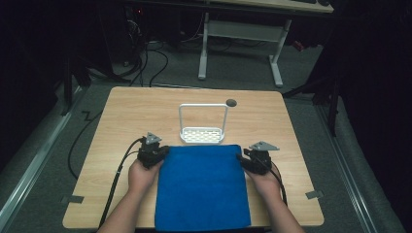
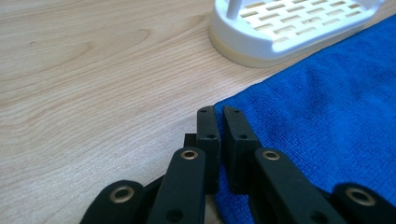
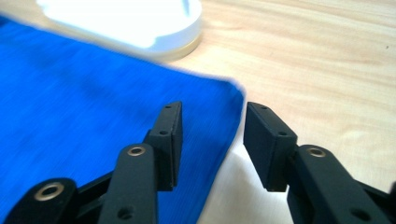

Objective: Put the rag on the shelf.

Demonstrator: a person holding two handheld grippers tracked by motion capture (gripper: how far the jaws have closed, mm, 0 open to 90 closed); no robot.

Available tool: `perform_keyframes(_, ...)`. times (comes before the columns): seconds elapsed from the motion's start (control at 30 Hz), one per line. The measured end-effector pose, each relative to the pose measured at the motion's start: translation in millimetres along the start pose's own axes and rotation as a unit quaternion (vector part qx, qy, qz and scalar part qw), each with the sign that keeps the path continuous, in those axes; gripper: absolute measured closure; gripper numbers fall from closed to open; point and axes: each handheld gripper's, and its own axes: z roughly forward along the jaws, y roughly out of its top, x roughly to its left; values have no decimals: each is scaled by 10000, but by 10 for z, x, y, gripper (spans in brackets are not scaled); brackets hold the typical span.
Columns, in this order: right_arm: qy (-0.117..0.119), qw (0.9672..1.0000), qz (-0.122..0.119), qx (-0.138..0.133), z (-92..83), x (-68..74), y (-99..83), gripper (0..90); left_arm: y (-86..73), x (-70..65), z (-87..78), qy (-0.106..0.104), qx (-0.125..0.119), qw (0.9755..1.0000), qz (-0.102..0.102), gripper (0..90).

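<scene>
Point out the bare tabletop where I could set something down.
Bare wood lies behind the white rack to the table far edge, and in strips left of the left gripper and right of the right gripper. The blue cloth crowds the near middle.

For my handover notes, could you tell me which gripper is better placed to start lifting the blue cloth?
Left. The left gripper is already shut on the blue cloth at its far corner; the right gripper stands open astride the other far corner.
</scene>
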Motion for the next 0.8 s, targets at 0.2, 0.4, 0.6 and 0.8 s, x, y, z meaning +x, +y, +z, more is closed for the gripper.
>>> perform_keyframes(0.2, -78, 9997, 31, 224, 268, -82, 186, 586, 1, 35, 4, -68, -7, 9999, -157, 863)
perform_keyframes(0.4, -147, 9992, -48, 360, 339, -96, 165, 721, 0, 69, 4, -182, -5, 9994, -309, 863)
perform_keyframes(0.6, -57, 9992, -147, 362, 341, -67, 162, 883, 3, 77, 4, -200, 2, 9992, -343, 875)
perform_keyframes(0.8, -23, 9994, -337, 16, 171, 42, 188, 888, 2, 75, -175, -363, -313, 9986, -245, 878)
